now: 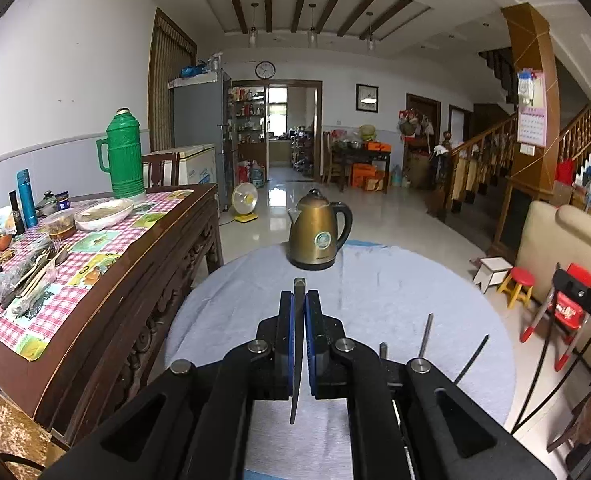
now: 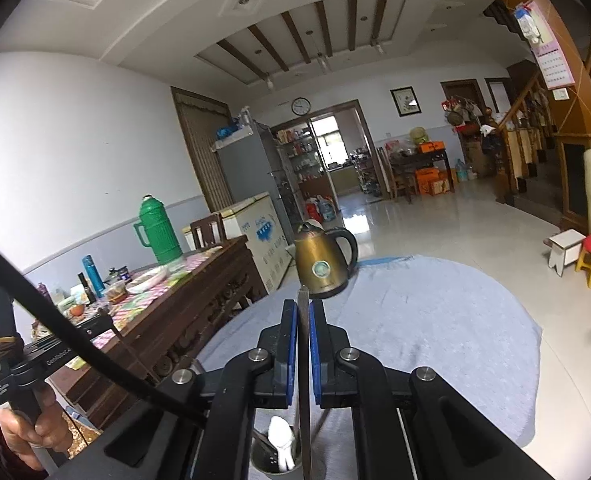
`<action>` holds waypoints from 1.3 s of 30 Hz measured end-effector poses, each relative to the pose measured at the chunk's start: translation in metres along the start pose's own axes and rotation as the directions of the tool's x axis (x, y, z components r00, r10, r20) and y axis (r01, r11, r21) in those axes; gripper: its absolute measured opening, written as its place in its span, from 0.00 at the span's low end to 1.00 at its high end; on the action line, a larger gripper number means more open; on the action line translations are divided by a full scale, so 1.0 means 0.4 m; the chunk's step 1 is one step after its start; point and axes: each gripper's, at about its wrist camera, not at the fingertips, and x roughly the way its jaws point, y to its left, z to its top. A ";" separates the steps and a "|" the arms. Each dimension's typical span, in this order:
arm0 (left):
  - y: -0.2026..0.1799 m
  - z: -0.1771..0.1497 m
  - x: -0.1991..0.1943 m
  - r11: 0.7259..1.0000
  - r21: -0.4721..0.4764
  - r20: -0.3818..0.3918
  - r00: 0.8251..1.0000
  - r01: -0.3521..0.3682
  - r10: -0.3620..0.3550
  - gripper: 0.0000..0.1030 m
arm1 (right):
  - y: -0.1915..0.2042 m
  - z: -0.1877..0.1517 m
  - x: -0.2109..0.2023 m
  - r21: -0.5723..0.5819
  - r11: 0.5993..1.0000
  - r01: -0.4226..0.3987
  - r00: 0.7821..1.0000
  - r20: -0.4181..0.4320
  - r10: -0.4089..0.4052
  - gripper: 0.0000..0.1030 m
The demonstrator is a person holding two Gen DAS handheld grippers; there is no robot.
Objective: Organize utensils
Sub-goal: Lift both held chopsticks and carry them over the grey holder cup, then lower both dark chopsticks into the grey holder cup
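Now each gripper, left [image 1: 298, 308] and right [image 2: 303, 314], pinches 1 thin, dark, flat utensil handle [image 1: 298, 344] upright above the round table's [image 1: 395, 292] near edge.

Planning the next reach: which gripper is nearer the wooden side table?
Left. The left gripper is just beside the table; the right gripper sits farther out, with the left one between.
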 end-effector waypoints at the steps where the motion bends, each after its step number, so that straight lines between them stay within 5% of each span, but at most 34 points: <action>1: 0.000 0.003 -0.006 1.000 -0.003 0.003 1.000 0.007 -0.007 0.05 | 0.007 0.003 -0.002 -0.002 1.000 -0.006 1.000 0.003 0.006 0.06; 14: -0.025 0.031 -0.033 0.986 -0.058 0.009 0.988 0.154 -0.153 0.05 | 0.085 0.030 0.022 -0.033 0.995 -0.090 0.995 0.030 0.091 0.06; 24: -0.055 0.039 -0.053 0.978 -0.059 0.020 0.980 0.201 -0.200 0.05 | 0.104 0.002 0.095 -0.058 0.995 -0.084 0.995 0.055 0.088 0.06; 39: -0.086 0.025 -0.038 0.966 -0.085 -0.011 0.969 0.246 -0.247 0.05 | 0.148 -0.048 0.100 -0.141 0.990 -0.031 0.956 0.286 0.071 0.07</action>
